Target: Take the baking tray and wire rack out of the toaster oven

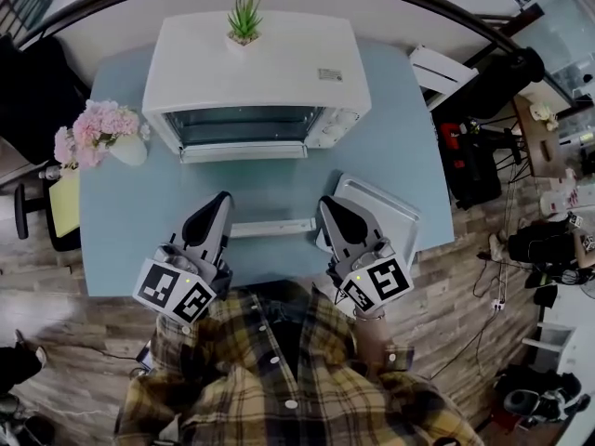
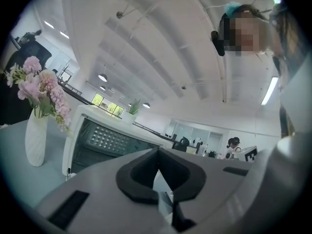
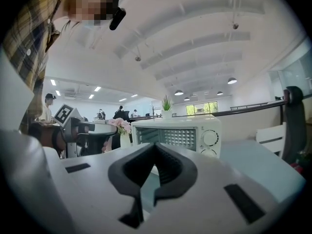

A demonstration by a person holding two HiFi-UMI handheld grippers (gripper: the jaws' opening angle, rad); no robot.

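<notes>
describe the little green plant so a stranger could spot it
Find the white toaster oven on the blue table. The plant stands on its top: spiky green leaves in a small white pot, unlike the pink flowers beside the oven.

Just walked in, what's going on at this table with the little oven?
A person in a plaid shirt holds two grippers low over the blue table. The left gripper and right gripper both have their fingers closed. The toaster oven stands just ahead. A metal tray already lies on the table by the right gripper, and a pale strip lies between the two.
</notes>
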